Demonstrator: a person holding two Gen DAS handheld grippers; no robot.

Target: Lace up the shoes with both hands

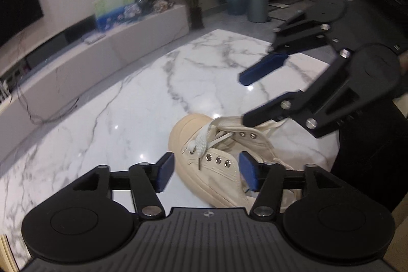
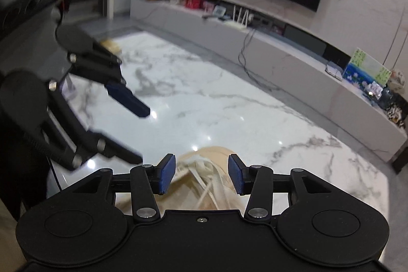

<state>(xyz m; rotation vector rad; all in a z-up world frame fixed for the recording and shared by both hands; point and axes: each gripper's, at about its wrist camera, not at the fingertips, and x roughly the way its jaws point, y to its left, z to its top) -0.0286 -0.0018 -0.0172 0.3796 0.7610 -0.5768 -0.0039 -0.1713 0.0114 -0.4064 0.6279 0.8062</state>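
My cream canvas shoe [image 1: 214,165] lies on the marble table [image 1: 127,119], toe toward 11 o'clock in the left wrist view, metal eyelets showing. Its white lace [image 1: 201,142] crosses the tongue loosely, one end dangling over the side. My left gripper [image 1: 206,172] hangs just above the shoe, fingers spread apart, gripping nothing. My right gripper [image 2: 201,173], at 2 o'clock from the left, is likewise spread wide over the laces, empty.

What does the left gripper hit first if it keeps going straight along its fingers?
Probably the cream canvas shoe: the open left gripper frames its eyelet side and the loose white lace. Depth is unclear, so whether lace or canvas touches first can't be told.
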